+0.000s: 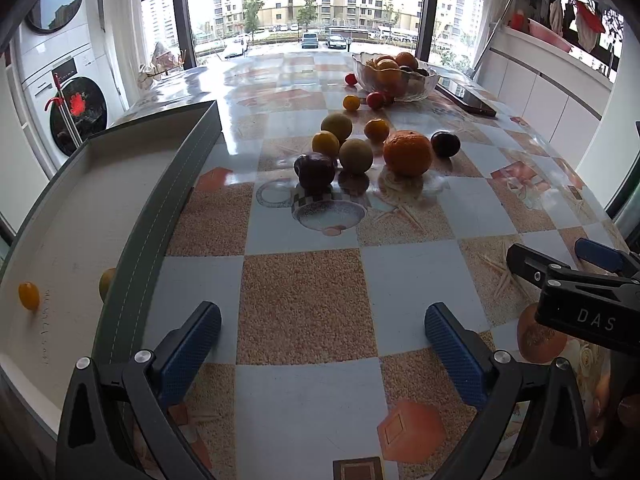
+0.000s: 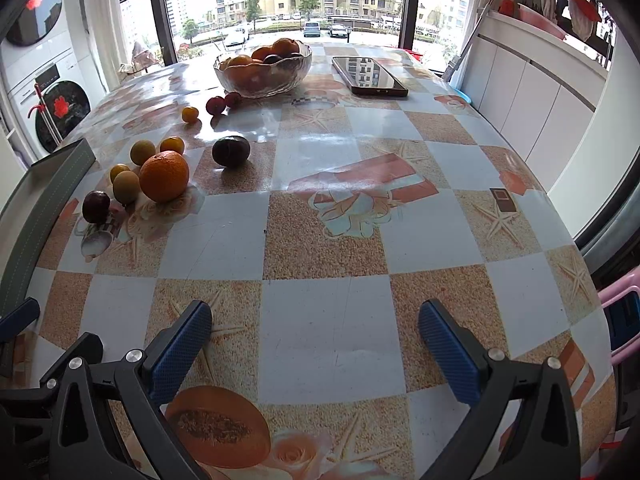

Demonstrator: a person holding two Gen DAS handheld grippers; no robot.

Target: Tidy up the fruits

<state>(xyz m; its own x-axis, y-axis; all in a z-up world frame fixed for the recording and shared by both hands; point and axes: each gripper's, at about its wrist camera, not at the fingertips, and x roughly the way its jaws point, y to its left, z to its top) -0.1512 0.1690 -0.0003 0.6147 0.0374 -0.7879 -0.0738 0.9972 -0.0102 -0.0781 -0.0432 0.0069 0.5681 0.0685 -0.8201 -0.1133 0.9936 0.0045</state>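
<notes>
Fruits lie loose on the checked tablecloth (image 1: 304, 300): a large orange (image 1: 408, 153), two dark plums (image 1: 315, 170) and several small yellow and greenish ones bunched near the middle of the table, well ahead of both claws. More fruit fills the glass bowl (image 2: 262, 68) at the far end, with two red cherry tomatoes (image 2: 216, 105) and a small yellow one just in front of it. A phone (image 2: 370, 76) lies flat to the right of the bowl.

In the grey tray (image 1: 160, 208) at the left a small yellow fruit (image 1: 29, 295) rests on the floor, and a second fruit (image 1: 107, 282) peeps out from behind the near wall.

The left gripper (image 1: 322, 340) hangs over bare cloth just beside the tray's wall, its blue pads (image 1: 188, 354) spread wide with nothing between them and nothing touching them. The right gripper (image 2: 314, 346) likewise stands wide apart above the cloth, empty, its pads (image 2: 450, 350) clear of any fruit. Seen from the left wrist, the right gripper's body sits at the right edge, close by.
</notes>
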